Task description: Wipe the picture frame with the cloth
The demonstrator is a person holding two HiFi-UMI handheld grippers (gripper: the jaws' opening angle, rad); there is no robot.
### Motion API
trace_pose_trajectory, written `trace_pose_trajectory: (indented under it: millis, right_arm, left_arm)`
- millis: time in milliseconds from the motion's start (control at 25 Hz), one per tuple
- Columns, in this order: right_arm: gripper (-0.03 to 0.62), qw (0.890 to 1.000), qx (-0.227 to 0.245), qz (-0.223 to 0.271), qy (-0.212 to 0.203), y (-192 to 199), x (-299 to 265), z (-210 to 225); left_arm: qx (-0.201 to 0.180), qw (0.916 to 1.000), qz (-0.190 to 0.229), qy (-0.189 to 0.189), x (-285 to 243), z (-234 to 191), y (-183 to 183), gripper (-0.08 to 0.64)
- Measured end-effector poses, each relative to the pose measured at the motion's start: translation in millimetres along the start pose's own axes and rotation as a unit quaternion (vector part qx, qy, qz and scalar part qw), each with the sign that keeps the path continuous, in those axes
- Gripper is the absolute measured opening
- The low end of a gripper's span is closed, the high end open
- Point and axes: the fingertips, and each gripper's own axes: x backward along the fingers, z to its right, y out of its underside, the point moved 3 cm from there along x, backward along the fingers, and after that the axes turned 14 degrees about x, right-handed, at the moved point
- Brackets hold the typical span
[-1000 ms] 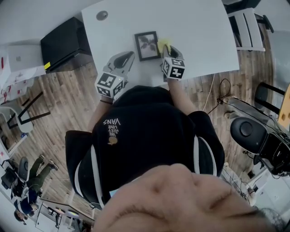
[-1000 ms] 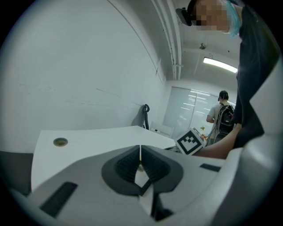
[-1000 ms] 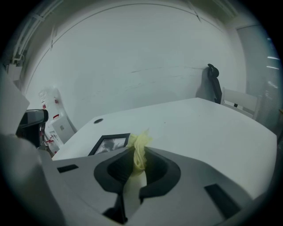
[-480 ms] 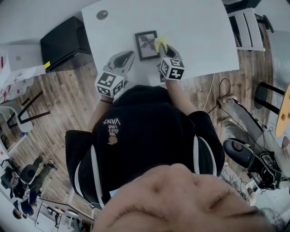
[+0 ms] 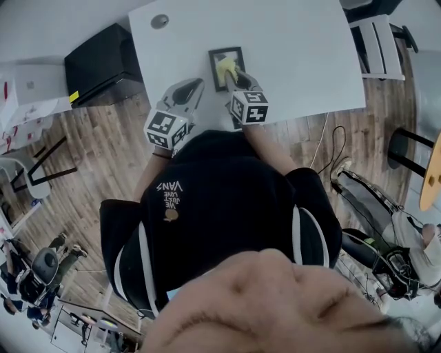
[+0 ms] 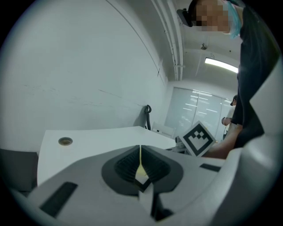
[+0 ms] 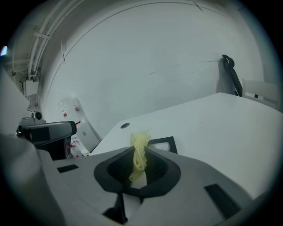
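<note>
A small black picture frame (image 5: 222, 54) lies flat on the white table (image 5: 296, 48). Bunched yellow cloth (image 5: 226, 68) rests on the frame's lower half, with my right gripper (image 5: 229, 76) shut on it. In the right gripper view the cloth (image 7: 139, 155) sticks up from between the closed jaws, and the frame's (image 7: 170, 143) black border shows just beyond. My left gripper (image 5: 187, 90) rests at the table's near edge, left of the frame and apart from it. Its jaws (image 6: 140, 160) are shut with nothing in them.
A black box (image 5: 96, 62) stands on the floor left of the table. A round cable grommet (image 5: 160, 21) sits in the table's far left corner. A white chair (image 5: 375, 41) stands at the right. Cables lie on the wooden floor (image 5: 331, 138).
My right gripper has carried the yellow cloth leftward from the frame's right edge onto the frame. The left gripper has stayed put.
</note>
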Motion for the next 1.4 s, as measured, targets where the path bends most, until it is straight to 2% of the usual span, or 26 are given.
trace_pose_trajectory:
  millis: [560, 960, 1400]
  right_arm:
    - [0.049, 1.000, 0.014, -0.004, -0.024, 6, -3, -40]
    - [0.049, 0.999, 0.036, -0.034, -0.011, 28, -3, -52]
    - [0.049, 0.998, 0.045, -0.043, 0.013, 36, 13, -38]
  left_arm:
    - [0.006, 1.0000, -0.002, 0.003, 16, -2, 9, 0.020]
    - [0.005, 1.0000, 0.001, 0.007, 36, -1, 12, 0.020]
    - [0.002, 0.9999, 0.002, 0.016, 38, 8, 12, 0.020]
